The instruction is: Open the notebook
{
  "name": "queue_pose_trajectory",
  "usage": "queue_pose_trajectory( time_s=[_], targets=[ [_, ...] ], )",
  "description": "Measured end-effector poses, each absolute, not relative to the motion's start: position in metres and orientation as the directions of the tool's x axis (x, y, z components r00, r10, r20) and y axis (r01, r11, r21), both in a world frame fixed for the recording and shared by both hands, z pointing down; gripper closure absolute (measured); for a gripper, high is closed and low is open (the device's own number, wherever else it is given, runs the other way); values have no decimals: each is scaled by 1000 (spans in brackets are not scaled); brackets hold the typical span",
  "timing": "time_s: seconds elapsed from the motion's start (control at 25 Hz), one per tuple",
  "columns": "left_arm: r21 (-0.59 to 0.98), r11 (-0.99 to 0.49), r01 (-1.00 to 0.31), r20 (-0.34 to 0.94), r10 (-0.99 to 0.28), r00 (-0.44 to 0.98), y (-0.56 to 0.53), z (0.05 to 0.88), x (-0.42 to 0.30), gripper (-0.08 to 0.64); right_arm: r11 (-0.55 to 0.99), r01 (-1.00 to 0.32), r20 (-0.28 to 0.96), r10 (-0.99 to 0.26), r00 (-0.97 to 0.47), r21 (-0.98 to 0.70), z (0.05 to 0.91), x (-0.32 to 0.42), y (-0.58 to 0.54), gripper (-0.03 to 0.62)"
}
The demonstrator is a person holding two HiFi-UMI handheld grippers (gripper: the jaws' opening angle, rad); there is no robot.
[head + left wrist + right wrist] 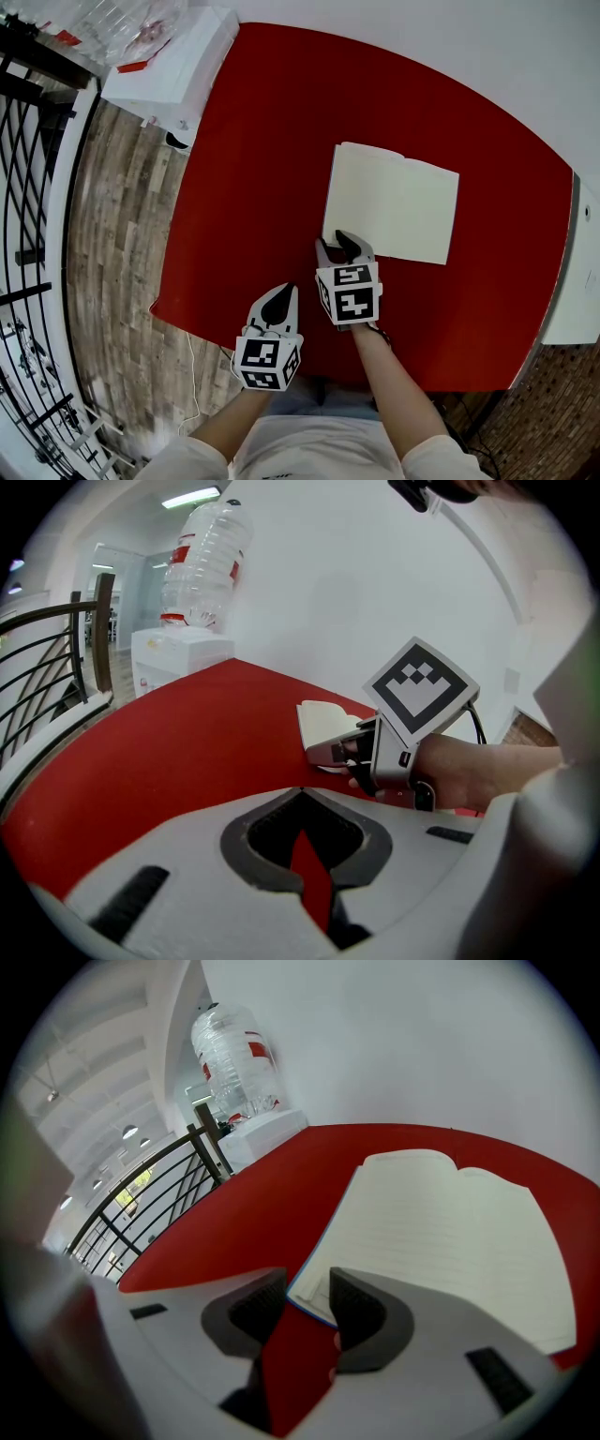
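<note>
Mid-frame, the opened notebook is straddled at 1 corner by the spread right gripper; the left gripper is pressed together.

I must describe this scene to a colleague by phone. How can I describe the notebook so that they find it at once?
Find the big red table. Near its middle, just ahead of the right tongs, lies the notebook. It is the only book there: it lies open and flat, showing two cream pages against the red, with a thin blue cover edge.
</note>
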State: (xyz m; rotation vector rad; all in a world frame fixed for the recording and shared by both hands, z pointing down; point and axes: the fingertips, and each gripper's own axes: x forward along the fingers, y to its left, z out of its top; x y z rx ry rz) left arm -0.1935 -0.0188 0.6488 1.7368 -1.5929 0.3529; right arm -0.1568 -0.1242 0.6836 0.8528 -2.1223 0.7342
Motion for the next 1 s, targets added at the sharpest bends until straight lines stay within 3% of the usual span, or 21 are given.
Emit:
queue_pose_trajectory(
  time_s=[0.6,0.64,0.72,1.0],
  targets=[
    [301,-19,-953,609,-766,208,-30,619,-193,554,625,-747,734,-395,-552,-225,637,-147,-116,472],
    [299,-25,-954,605,-768,210,-31,613,-192,554,620,-755,732,-410,-543,-213,629,-141,-115,481],
    [296,-36,-955,596,-774,214,-31,599,-189,554,610,-772,726,-447,-522,-179,610,-125,-110,574],
    [274,-134,-952,535,-802,267,-24,524,-160,554,568,-811,673,-545,-501,-144,527,-58,-78,586]
  ],
)
